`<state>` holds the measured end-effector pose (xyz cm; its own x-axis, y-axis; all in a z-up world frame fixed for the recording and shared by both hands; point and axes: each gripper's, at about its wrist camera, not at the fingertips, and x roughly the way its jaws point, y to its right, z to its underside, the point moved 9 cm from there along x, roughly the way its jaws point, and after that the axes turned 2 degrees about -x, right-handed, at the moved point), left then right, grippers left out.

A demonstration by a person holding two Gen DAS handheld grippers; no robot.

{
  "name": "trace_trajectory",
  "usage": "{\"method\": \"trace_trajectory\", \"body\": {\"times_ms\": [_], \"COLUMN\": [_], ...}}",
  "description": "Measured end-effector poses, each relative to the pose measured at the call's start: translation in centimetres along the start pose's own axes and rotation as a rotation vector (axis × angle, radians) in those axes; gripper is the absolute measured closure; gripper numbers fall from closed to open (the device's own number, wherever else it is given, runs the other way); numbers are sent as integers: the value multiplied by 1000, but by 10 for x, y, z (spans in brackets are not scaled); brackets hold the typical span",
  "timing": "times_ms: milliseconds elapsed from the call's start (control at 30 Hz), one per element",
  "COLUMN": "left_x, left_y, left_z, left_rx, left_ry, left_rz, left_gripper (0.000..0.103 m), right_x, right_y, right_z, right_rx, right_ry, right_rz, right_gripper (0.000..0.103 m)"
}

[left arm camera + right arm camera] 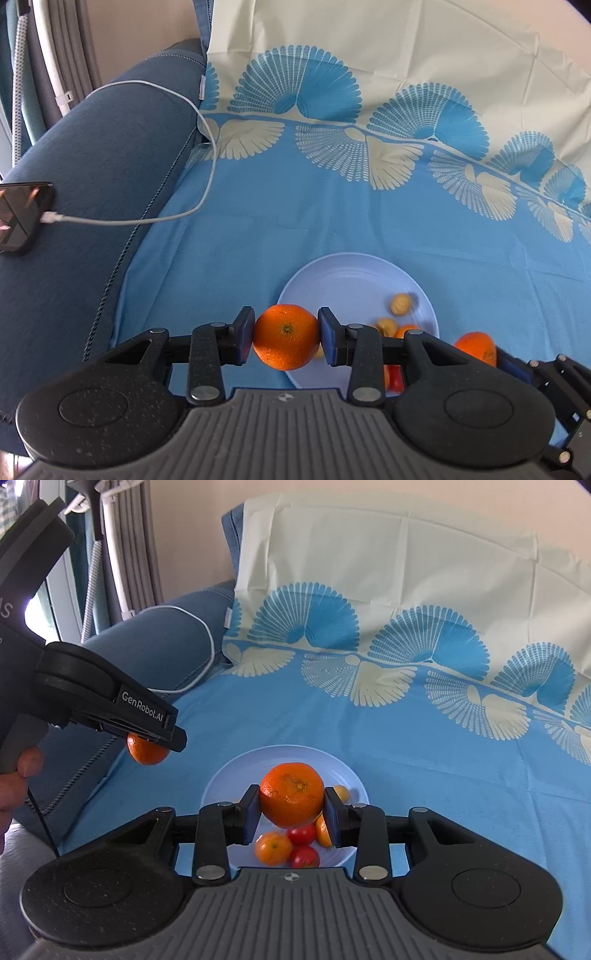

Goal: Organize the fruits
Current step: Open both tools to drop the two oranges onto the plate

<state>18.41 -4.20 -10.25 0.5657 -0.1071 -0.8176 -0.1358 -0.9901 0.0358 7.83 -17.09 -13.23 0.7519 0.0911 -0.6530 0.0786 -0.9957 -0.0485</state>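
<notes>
My left gripper (pixel 286 336) is shut on an orange (pixel 284 343), held above the left edge of a pale blue plate (pixel 343 275). In the right wrist view that same left gripper (pixel 155 738) and its orange (pixel 147 753) hang left of the plate (pixel 236 771). My right gripper (pixel 291 808) is shut on a second orange (pixel 291 794) over the plate's middle. Below it lie a small orange (pixel 273 847), two red tomatoes (pixel 301 834) and a walnut (pixel 341 793). Two walnuts (pixel 400 303) show in the left wrist view.
A blue cloth with a fan pattern (pixel 295 206) covers the sofa seat. A phone (pixel 24 218) on a white cable (pixel 207 177) lies on the blue sofa arm (pixel 110 147) at left. A person's hand (pixel 14 775) holds the left gripper's handle.
</notes>
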Motion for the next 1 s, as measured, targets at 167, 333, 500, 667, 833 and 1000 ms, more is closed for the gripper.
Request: {"method": "trace_trajectory", "body": {"times_ms": [167,333,500,667,833,1000], "left_x": [30,55,85,97,65,28], "left_y": [0,6,14,16,8,-8], "left_z": [-7,-13,-15,-7,2,29], "left_rx": [6,19,33,34,31,7], "left_ry": [-28,-48,-90,-96,-16,-43], "left_rz": [-8,10,39,61,69,12], "left_gripper": [62,62,62,47,0,0], "right_x": [34,68,96,105,80,34], "right_y": [-1,2,11,14,14,8], "right_z": [-2,-1,0,2,9,19], "right_rx": [-10,-20,-41,-50,-60,-14], "right_ry": [-23,-49,-79,-101,-85,-91], "right_rz": [-5,4,32,41,72,80], "right_gripper": [66,66,66,55,25,15]}}
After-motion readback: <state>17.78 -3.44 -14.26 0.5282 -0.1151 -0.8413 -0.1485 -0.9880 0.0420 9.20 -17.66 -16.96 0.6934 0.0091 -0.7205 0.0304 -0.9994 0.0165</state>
